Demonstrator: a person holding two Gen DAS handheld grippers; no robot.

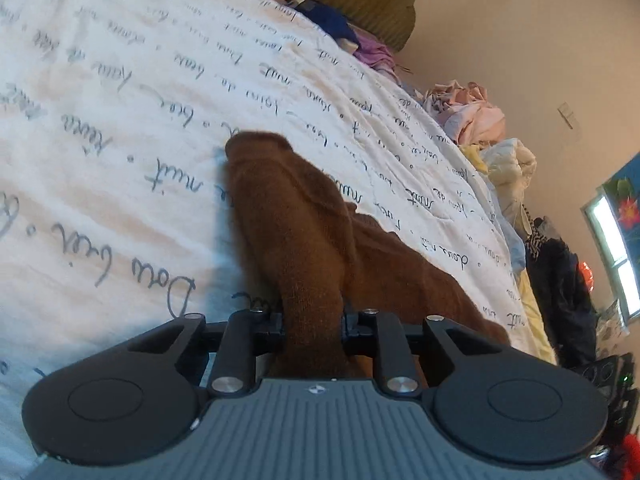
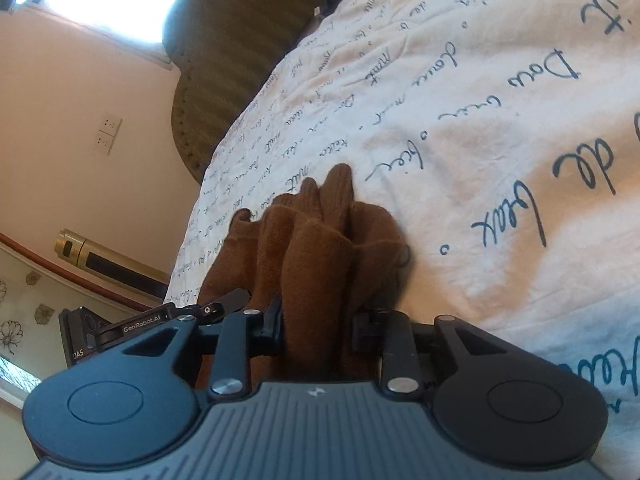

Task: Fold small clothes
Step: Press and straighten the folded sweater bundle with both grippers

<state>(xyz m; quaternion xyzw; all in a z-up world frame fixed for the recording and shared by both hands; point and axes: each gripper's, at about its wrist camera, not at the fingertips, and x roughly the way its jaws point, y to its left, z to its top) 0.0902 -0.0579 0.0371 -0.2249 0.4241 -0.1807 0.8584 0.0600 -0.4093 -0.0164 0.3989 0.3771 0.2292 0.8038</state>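
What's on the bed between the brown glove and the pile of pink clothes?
Only bare white bedsheet with printed writing lies between the brown glove and the pink clothes; nothing else sits there. The left wrist view shows it.

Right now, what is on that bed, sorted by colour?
Brown: 1, a knit garment held by both grippers.
Blue: 1, cloth by the pillow.
Purple: 1, cloth.
Pink: 1, heap.
Pale yellow: 1, heap.
Total: 5

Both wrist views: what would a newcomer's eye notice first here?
The brown knitted gloves first: bunched in the middle of both views, clamped by the left gripper and the right gripper. Next, the white bedspread printed with handwriting underneath, and the pile of pastel clothes at its far edge.
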